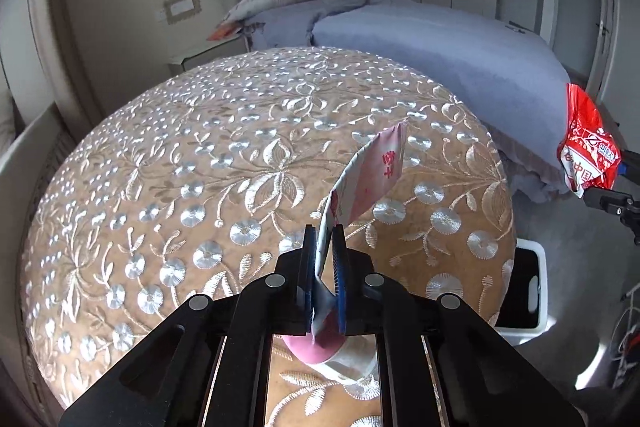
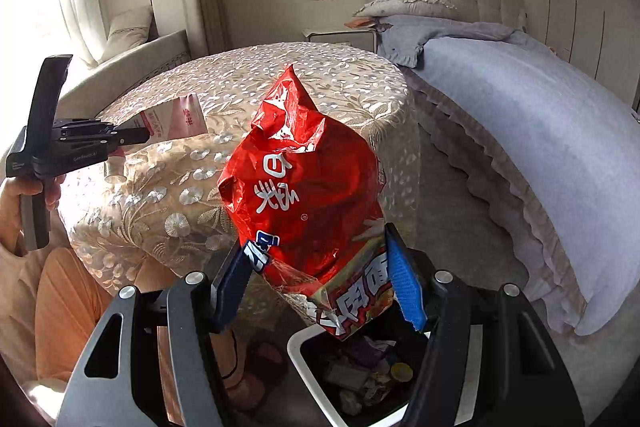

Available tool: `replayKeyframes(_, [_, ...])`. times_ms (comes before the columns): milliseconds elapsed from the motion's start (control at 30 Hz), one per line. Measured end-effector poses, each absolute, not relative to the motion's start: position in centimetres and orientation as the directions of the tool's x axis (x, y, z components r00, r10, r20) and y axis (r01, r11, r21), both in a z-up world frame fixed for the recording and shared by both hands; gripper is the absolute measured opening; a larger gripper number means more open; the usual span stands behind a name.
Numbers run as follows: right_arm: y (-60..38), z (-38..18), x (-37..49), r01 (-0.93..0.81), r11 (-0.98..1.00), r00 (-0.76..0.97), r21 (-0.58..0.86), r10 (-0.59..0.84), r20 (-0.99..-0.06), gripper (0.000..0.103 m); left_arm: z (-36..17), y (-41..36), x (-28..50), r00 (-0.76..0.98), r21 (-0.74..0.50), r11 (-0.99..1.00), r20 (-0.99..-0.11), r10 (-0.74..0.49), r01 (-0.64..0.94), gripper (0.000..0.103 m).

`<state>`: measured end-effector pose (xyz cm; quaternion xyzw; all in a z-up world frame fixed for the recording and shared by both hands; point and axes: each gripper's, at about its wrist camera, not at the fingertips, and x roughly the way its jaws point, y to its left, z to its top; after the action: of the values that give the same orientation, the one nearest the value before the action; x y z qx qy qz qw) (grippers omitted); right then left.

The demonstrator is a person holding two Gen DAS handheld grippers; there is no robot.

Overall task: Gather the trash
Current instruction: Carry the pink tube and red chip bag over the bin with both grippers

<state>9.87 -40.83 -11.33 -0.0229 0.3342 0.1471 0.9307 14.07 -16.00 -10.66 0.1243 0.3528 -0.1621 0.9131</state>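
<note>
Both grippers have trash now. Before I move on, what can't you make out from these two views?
- Trash bin: right wrist view, red snack bag and right gripper cover its rim.
- Pink item: left wrist view, hidden under left gripper, which grips the pink-white wrapper.

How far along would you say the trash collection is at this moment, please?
Done: the bin already holds scraps. In hand: the right gripper is shut on a red bag above the bin, and the left gripper is shut on a pink packet over the table. Left: drop both in; a small item under the left gripper may remain.
</note>
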Motion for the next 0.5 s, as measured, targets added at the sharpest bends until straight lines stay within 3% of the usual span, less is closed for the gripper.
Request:
replayKeyframes(233, [-43.0,-11.5,7.4,-0.259,0.964,0.734,0.053,0.232,-0.638,0.064,-9.4,-22.4,11.3,0.641,0.052,0.834,-0.666,-0.381,0.55,0.008])
replayKeyframes(500, [-46.5,-15.9,4.2,-0.183,0.982,0.67,0.054,0.164,-0.724,0.064,-12.9,-32.7,9.0,0.551,0.073,0.717,-0.695,-0.462,0.693,0.008])
